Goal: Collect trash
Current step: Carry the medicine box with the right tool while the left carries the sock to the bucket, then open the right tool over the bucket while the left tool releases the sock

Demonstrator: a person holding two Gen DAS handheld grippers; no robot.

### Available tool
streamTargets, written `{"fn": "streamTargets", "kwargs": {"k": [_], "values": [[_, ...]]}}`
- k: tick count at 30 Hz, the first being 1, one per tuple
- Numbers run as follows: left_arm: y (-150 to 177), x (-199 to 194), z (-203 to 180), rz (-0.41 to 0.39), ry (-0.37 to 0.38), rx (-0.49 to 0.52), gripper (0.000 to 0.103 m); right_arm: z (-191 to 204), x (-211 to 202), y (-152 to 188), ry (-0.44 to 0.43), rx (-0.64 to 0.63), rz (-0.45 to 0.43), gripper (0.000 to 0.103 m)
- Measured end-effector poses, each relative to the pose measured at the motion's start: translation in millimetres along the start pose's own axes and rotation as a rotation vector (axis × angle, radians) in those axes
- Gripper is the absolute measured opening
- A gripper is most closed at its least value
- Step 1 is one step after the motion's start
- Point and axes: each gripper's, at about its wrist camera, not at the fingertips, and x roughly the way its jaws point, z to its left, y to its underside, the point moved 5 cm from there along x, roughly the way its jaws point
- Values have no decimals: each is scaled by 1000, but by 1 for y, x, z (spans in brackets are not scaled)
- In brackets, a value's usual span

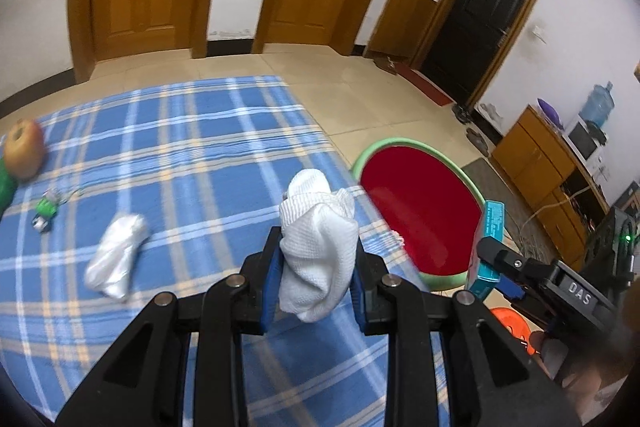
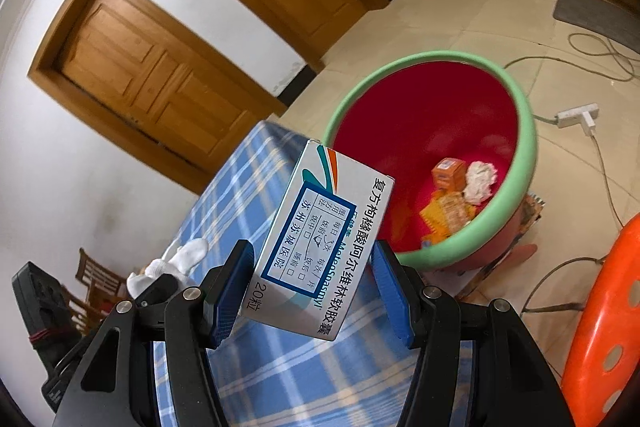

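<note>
Right wrist: right claw point(image 2: 310, 291) tilted, gripping medicine box point(image 2: 320, 239) beside basin point(image 2: 528, 131).

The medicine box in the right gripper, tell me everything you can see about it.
The medicine box is a white cardboard carton with teal and orange swooshes, Chinese print, a blue-framed label and "20" near its lower end. It looks closed and undented. Tilted, it is clamped between the right gripper's blue pads, above the checked cloth, short of the basin.

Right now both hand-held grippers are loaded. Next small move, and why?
Probably carry the right hand-held gripper forward over the basin and open it: its medicine box sits short of the rim, trash already lies inside. The left hand-held gripper with its white cloth follows.
</note>
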Motion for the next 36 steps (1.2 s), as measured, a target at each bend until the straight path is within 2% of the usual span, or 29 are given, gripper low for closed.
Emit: {"fn": "streamTargets", "kwargs": {"k": [7,15,25,36], "values": [[-10,26,-30,26,29,71,29,-29,6,-19,50,48,-10,63],[-12,45,-53,51,49,107,29,-49,9,-31,97,58,-6,64],[-8,61,-71,81,61,138,29,-56,9,-35,91,58,-15,65],[-15,97,-102,107,63,189,29,-65,-20,-35,105,88,-66,65]]}}
